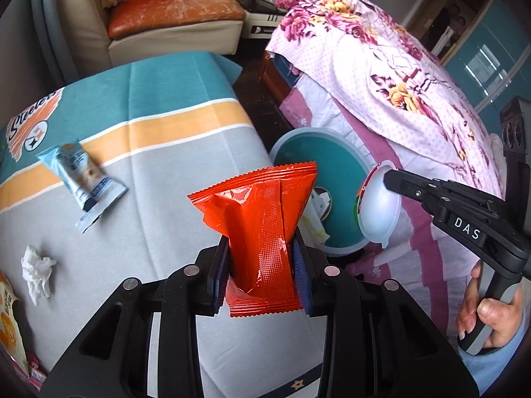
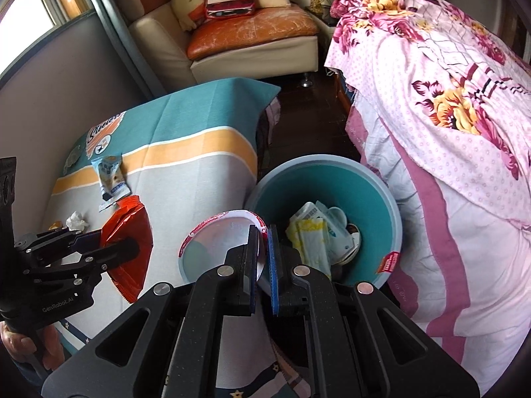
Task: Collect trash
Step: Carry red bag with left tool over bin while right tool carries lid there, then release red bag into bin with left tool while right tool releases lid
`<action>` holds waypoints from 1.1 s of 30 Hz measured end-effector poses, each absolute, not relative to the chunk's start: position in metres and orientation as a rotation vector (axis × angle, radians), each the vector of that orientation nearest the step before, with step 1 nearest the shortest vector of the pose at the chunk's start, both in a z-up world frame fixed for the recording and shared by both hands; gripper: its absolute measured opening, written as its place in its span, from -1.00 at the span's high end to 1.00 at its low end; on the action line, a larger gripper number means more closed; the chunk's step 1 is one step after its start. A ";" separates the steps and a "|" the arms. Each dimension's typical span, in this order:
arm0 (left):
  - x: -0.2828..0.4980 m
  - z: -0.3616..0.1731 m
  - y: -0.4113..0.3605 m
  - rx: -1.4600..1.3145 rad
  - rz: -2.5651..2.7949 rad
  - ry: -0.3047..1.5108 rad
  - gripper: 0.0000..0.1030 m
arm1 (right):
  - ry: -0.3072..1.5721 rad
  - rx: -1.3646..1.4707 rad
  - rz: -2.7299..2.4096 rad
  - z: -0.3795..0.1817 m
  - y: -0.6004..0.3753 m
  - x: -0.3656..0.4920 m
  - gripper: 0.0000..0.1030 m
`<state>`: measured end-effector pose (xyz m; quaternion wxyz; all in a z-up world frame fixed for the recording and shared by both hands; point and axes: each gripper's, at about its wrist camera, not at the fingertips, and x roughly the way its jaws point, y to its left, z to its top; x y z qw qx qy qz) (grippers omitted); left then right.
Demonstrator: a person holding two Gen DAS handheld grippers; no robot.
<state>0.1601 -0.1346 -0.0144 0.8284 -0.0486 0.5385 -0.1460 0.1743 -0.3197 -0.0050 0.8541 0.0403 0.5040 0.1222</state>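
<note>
Left wrist view: the left tongs [image 1: 262,265] are clamped on one red wrapper [image 1: 262,232], held up over the desk [image 1: 186,172]. Three bits of trash lie on the desk: one blue packet [image 1: 81,179], one crumpled tissue [image 1: 36,270], one orange packet [image 1: 8,325] at the edge. The right tongs [image 1: 386,179] pinch one white cup [image 1: 378,209] above the one teal bin [image 1: 335,156].

Right wrist view: the right tongs [image 2: 262,258] are squeezed tight on the cup's [image 2: 219,245] rim, beside the bin [image 2: 391,205], which holds several wrappers [image 2: 318,235].
</note>
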 end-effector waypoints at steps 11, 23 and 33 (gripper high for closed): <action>0.204 -0.035 -0.207 -0.051 -0.369 1.180 0.32 | 1.090 0.092 0.180 -0.024 -0.370 0.207 0.88; 0.227 -0.067 -0.254 0.004 -0.391 1.235 0.14 | 1.145 0.130 0.120 -0.053 -0.411 0.216 0.88; 0.226 -0.067 -0.245 0.023 -0.335 1.228 -0.55 | 1.157 0.146 0.130 -0.062 -0.411 0.220 0.88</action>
